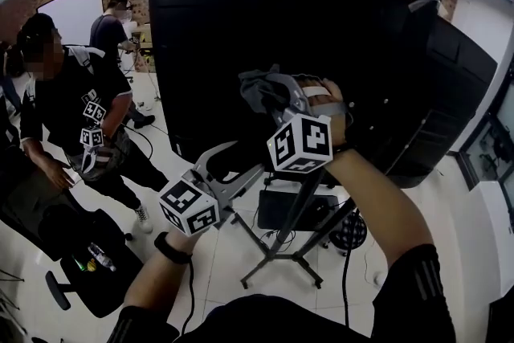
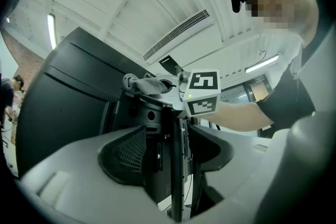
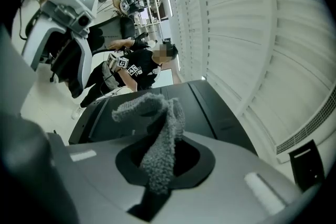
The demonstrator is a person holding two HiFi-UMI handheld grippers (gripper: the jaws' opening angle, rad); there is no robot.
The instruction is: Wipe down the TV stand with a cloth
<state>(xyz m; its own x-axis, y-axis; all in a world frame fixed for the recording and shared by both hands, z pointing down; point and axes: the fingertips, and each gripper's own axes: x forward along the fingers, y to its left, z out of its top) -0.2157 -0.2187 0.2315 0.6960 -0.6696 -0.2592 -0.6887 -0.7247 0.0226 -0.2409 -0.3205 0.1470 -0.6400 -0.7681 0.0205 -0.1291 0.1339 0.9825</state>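
**Right gripper clamping the cloth up by the panel, stand legs waiting below**

Right gripper [image 3: 164, 164] is pinching a grey, nubbly cloth [image 3: 157, 131] between its closed jaws. One fold is standing up out of the grip and flopping toward 10 o'clock in the right gripper view. In the head view the cloth is sitting just above centre, in front of the big black panel [image 1: 241, 12]. Whether it is actually pressing on that surface is not clear from any view.

Left gripper [image 2: 168, 150] is hovering at about 7 o'clock in the head view with its jaws standing apart and holding nothing. The dark upright post [image 2: 176, 181] is showing through the gap, apparently beyond the pads rather than between them.

TV stand [image 1: 283, 251] is spreading its legs across the white floor [image 1: 217, 269] at 6 o'clock in the head view, well below the cloth, with cables trailing near them. A bystander [image 1: 72, 104] is standing at 9 o'clock, apart from the work.

As a judgement, wiping is looking early or midway. The cloth is in hand and working at the upper part, while nothing is touching the post or the legs. No surface is showing a visible mark of having been cleaned, so the lower frame is probably remaining to be done.
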